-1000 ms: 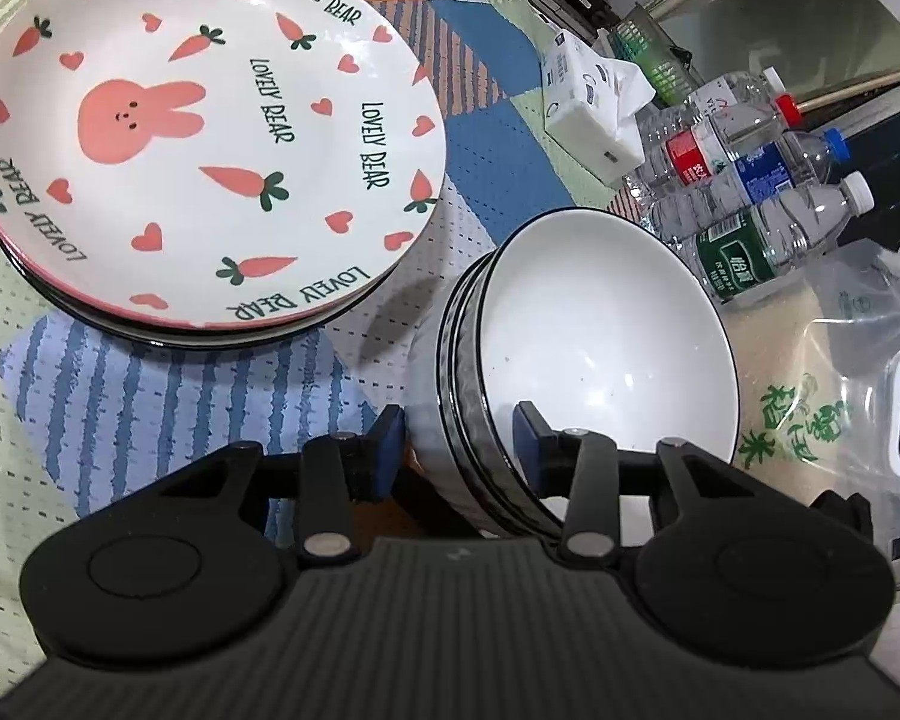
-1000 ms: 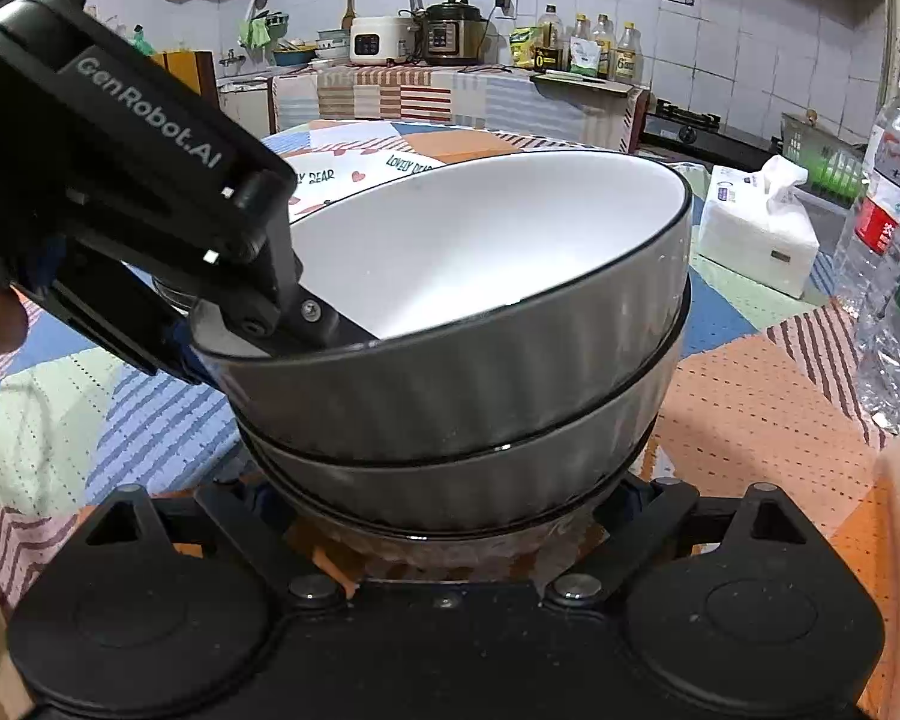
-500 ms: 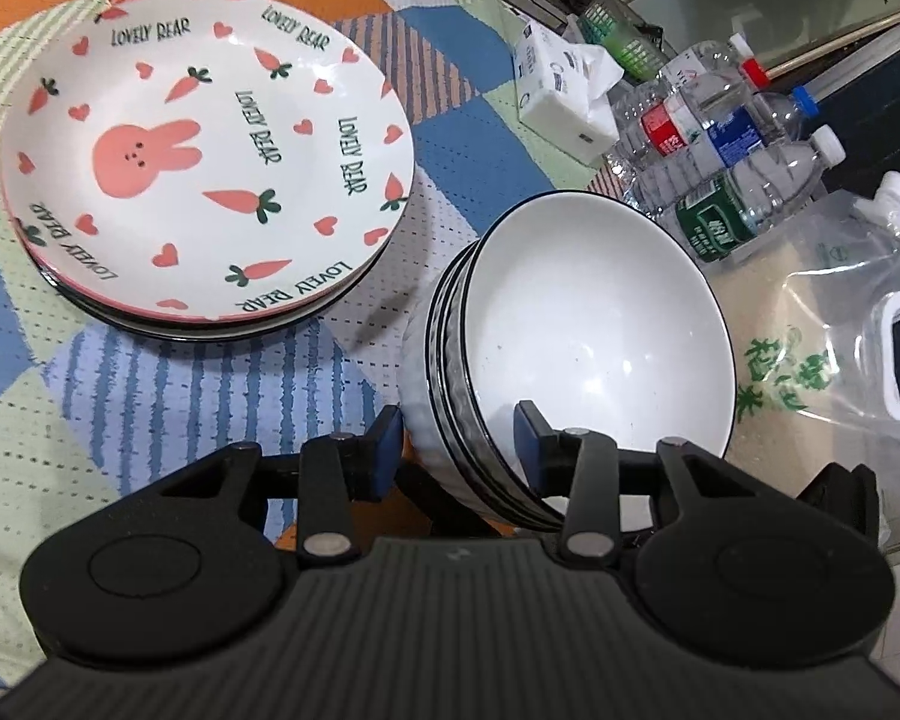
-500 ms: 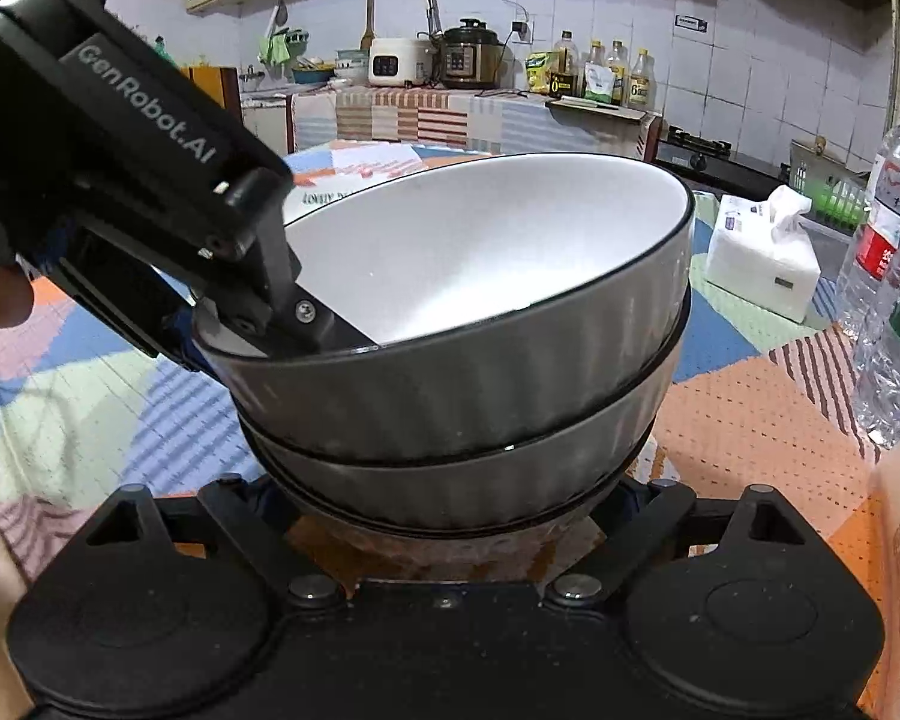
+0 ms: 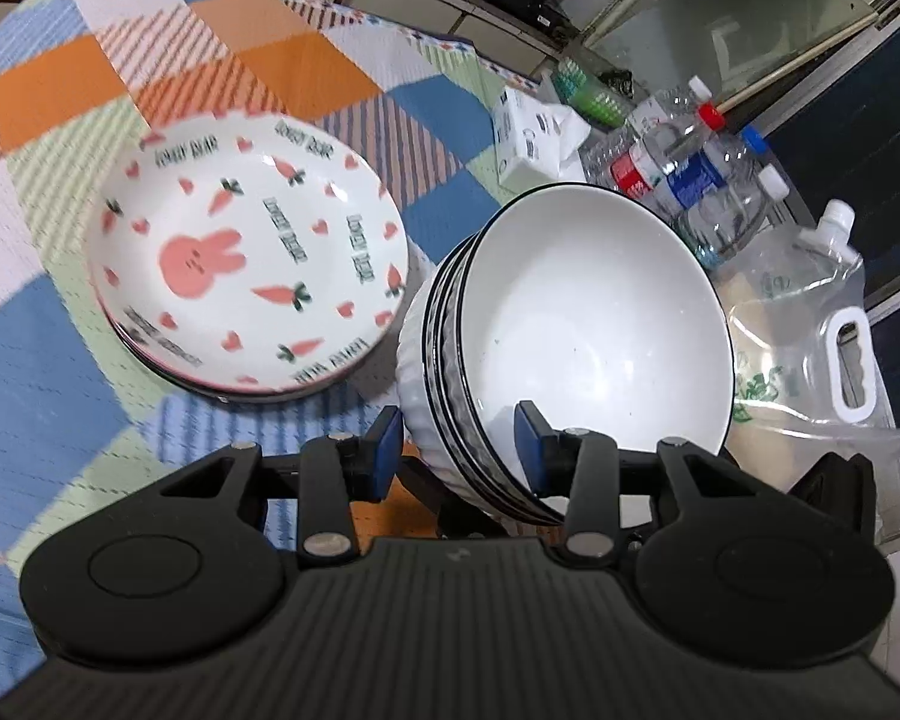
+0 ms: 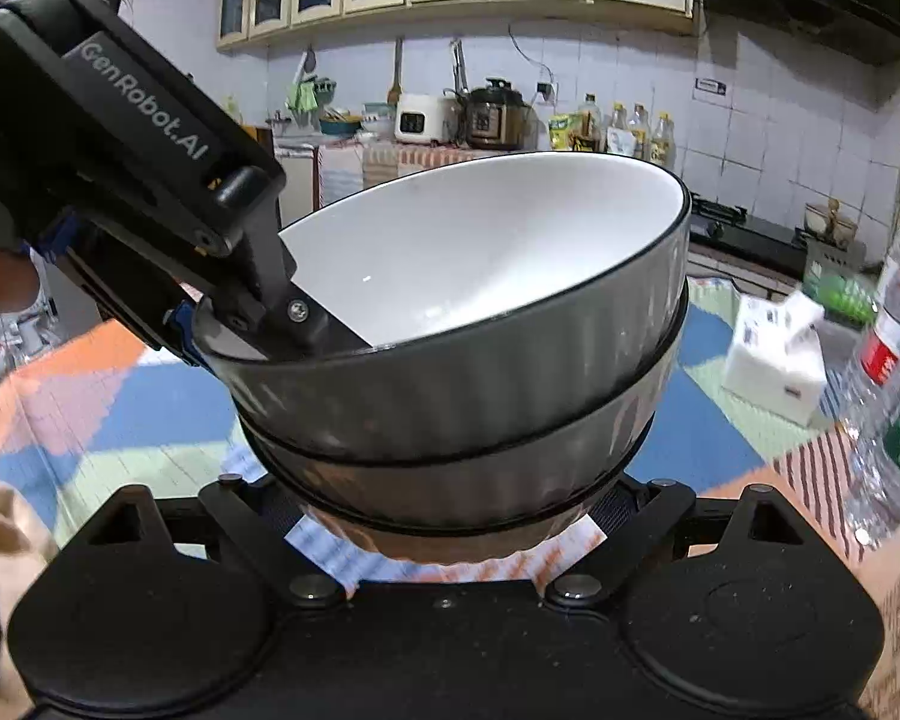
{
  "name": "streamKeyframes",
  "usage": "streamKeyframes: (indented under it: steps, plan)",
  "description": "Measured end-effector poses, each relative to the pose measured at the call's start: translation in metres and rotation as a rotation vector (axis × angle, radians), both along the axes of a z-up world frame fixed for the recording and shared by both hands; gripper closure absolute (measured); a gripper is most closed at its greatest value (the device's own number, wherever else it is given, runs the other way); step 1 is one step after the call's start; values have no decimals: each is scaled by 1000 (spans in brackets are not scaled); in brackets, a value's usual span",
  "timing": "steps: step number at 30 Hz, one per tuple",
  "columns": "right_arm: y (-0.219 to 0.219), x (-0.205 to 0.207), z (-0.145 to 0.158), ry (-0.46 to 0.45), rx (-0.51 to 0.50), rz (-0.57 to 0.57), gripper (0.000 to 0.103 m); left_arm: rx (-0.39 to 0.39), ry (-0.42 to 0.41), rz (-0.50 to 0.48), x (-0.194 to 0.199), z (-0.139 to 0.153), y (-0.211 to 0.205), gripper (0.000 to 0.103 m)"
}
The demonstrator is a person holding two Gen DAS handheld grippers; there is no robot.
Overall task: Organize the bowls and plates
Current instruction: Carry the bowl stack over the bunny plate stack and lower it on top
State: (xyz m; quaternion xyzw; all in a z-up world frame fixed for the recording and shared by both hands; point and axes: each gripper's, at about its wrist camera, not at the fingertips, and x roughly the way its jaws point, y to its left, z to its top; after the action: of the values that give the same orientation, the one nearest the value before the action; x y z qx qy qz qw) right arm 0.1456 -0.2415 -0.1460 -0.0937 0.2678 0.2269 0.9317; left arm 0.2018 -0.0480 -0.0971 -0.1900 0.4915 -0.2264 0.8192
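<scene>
Up off the patchwork cloth, the bowls hang nested and tilted. The left gripper has its jaws partway closed on the near rim, one finger inside the top bowl, the other outside. The right gripper reaches under the stack; I cannot tell whether it grips. Plates sit stacked on the cloth just beside, with bottles beyond.
</scene>
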Motion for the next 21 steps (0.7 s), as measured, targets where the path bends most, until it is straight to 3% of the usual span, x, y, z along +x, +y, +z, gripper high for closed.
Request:
streamKeyframes:
  steps: [10, 21]
  plan:
    - [37, 34, 27, -34, 3, 45, 9, 2, -38, 33, 28, 26, 42, 64]
    - [72, 90, 8, -15, -3, 77, 9, -5, 18, 138, 81, -4, 77, 63]
